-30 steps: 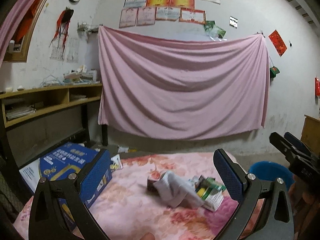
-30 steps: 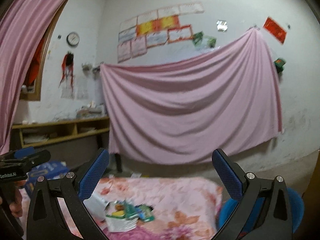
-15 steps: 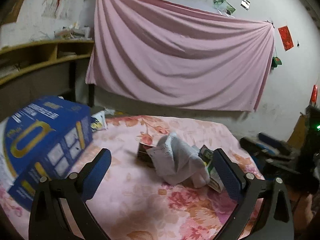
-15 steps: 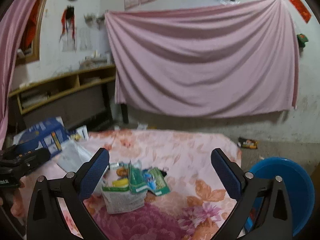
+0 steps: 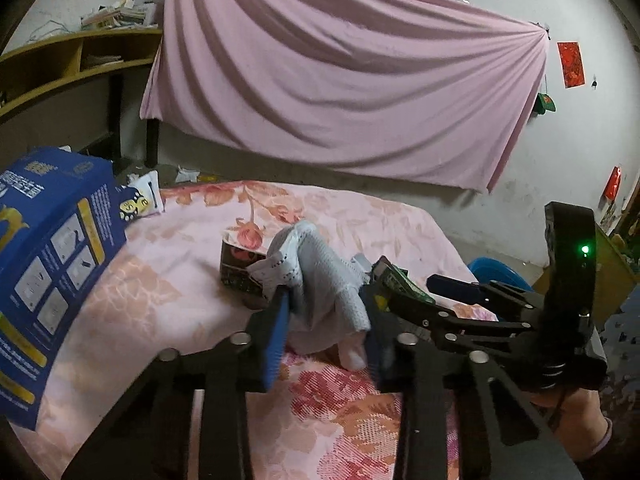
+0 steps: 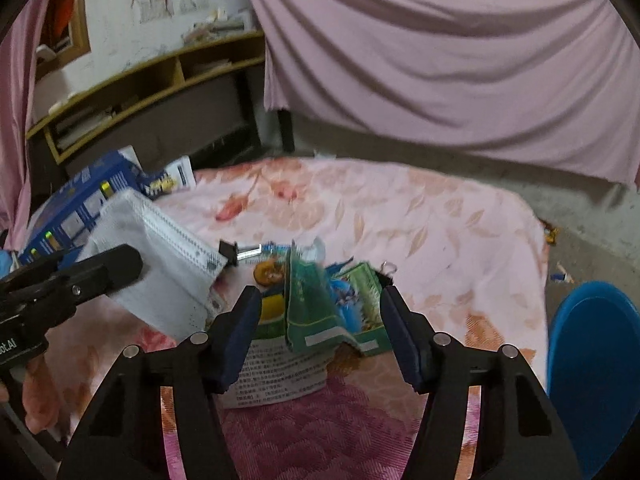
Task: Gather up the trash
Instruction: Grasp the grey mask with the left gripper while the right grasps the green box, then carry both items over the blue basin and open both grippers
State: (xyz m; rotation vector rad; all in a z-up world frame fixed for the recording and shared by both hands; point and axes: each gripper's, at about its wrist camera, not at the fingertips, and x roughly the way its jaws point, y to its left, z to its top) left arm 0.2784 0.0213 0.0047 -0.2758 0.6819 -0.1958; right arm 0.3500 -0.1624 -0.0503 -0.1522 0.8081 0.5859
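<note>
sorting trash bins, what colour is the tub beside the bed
Blue tub, clearest in the right wrist view.

Crumpled white paper towel [image 5: 316, 276], frame centre: matt, embossed dot texture along the edges. Green printed snack wrappers [image 6: 320, 300]: glossy plastic film, creased. Pink floral bedspread [image 5: 168, 296]: woven cloth, matt, quilted pattern. Blue printed cardboard box [image 5: 52, 264], left edge: smooth, slight sheen. Pink draped sheet [image 5: 340, 80] on the wall: soft matt cloth. Left gripper [image 5: 326, 330]: matt black plastic frame, blue textured pads, shiny metal screw heads. Round blue plastic basin [image 6: 596, 360], lower right: smooth.
</note>
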